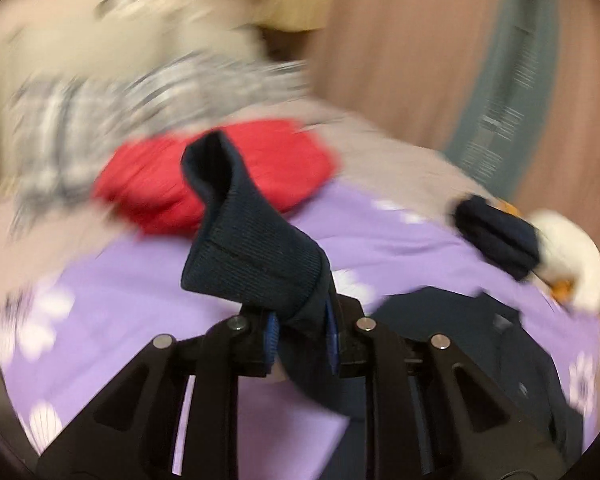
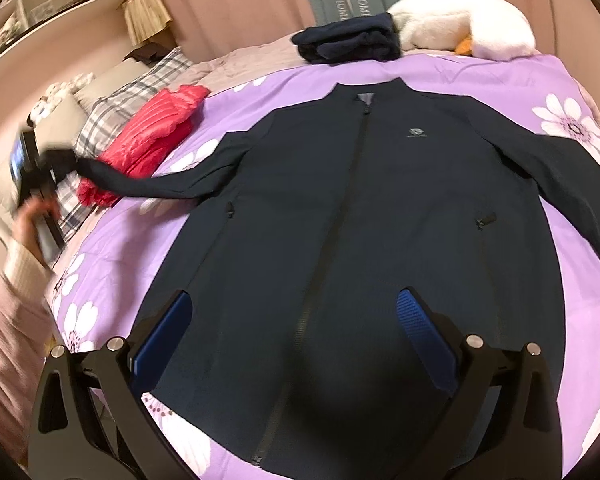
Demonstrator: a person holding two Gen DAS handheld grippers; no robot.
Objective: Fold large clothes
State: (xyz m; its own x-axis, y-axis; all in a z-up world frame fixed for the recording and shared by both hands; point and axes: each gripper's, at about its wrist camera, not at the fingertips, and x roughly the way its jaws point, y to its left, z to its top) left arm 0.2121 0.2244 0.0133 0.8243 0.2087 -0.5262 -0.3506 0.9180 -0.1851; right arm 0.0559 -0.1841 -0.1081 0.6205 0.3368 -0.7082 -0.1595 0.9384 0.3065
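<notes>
left wrist: left gripper (image 1: 302, 334) had its fingers clamped on the jacket cuff (image 1: 252, 256), lifted off the bed (image 1: 100, 320). right wrist: right gripper (image 2: 296, 340) fingers apart over the navy jacket (image 2: 340, 220) (flat, zipped, no fold yet); folding just starting.

light: warm, dim indoor | L view: heavy motion blur | edges: fisheye warp, dark
</notes>
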